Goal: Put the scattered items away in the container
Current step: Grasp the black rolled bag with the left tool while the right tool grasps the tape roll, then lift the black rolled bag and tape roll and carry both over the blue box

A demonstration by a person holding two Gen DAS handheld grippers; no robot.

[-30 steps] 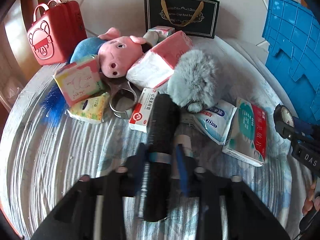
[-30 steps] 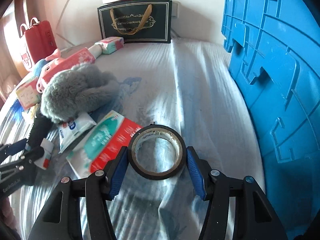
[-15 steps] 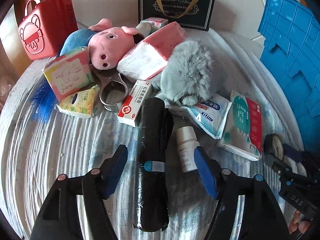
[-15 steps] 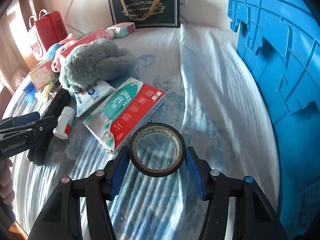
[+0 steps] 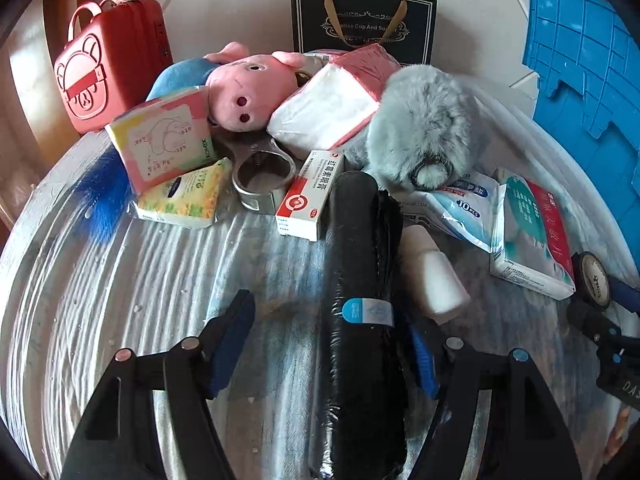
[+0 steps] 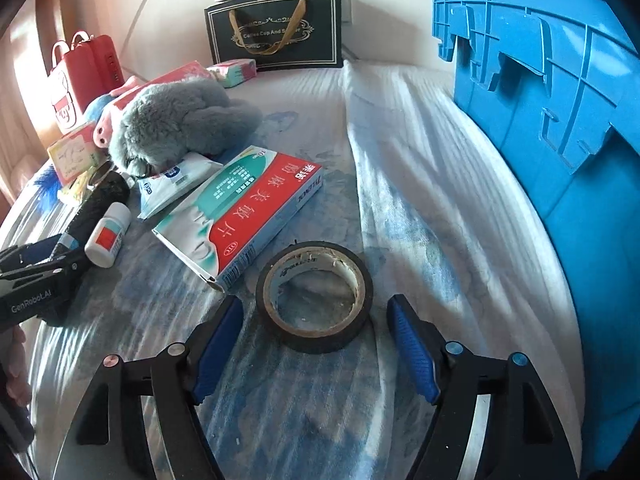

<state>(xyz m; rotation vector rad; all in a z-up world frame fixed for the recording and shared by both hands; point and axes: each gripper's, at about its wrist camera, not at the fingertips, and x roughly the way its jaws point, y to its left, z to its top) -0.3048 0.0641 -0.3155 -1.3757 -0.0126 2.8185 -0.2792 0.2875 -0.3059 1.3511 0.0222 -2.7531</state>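
We held the right gripper (image 6: 316, 344) over the striped cloth, its jaws opening around a black roll of tape with a pale core (image 6: 315, 296), pads clear of it. The roll lay flat just beside the red-and-teal medicine box (image 6: 244, 216), with the blue plastic crate (image 6: 560, 100) well apart. Our left gripper (image 5: 332, 344) gaped wide around a black wrapped cylinder (image 5: 356, 280) lying between its pads.
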